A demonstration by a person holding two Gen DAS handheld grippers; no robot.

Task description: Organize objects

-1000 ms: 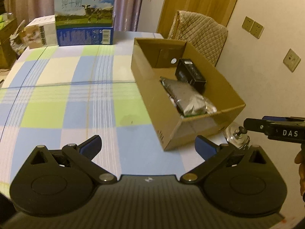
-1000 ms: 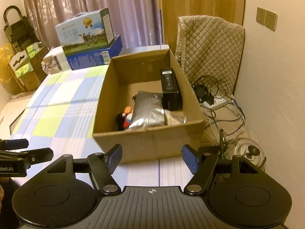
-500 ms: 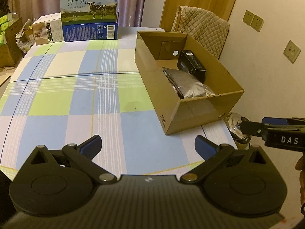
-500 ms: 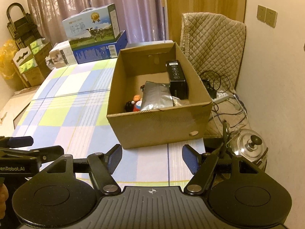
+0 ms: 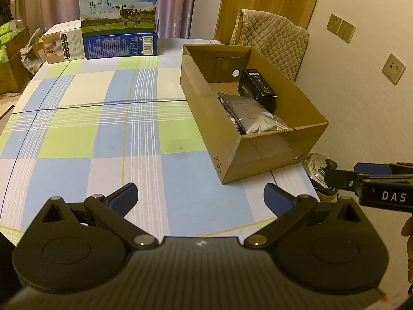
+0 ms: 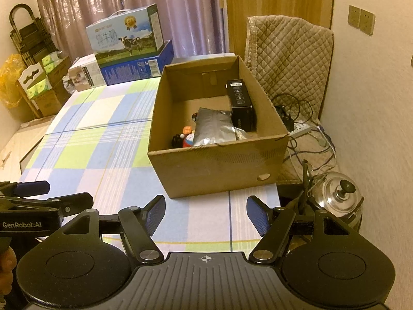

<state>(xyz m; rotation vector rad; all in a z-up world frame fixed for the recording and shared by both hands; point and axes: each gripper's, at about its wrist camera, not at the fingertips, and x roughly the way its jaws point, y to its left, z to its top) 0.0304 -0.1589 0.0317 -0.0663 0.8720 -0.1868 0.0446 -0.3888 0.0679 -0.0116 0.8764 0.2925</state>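
Both tools hang empty over the near edge of the tabletop (image 5: pixel 77 118), each with its fingers spread wide apart — the left tool (image 5: pixel 200 197) to the left, the right tool (image 6: pixel 205 213) beside it on the right. What we are sorting sits in the cardboard box (image 6: pixel 219 165), which stands ahead of us on the right side of the tabletop: a silver foil pouch (image 6: pixel 215 126), a black carton (image 6: pixel 240 100) against the right wall, and some small toys (image 6: pixel 184 138) in the near left corner. The box runs lengthwise away from us, near end to far end. It lies straight ahead of the right tool and off to the right of the left one — so we judge the right tool the nearer for any reach into it. No loose item shows on the checked cloth between us and the box.
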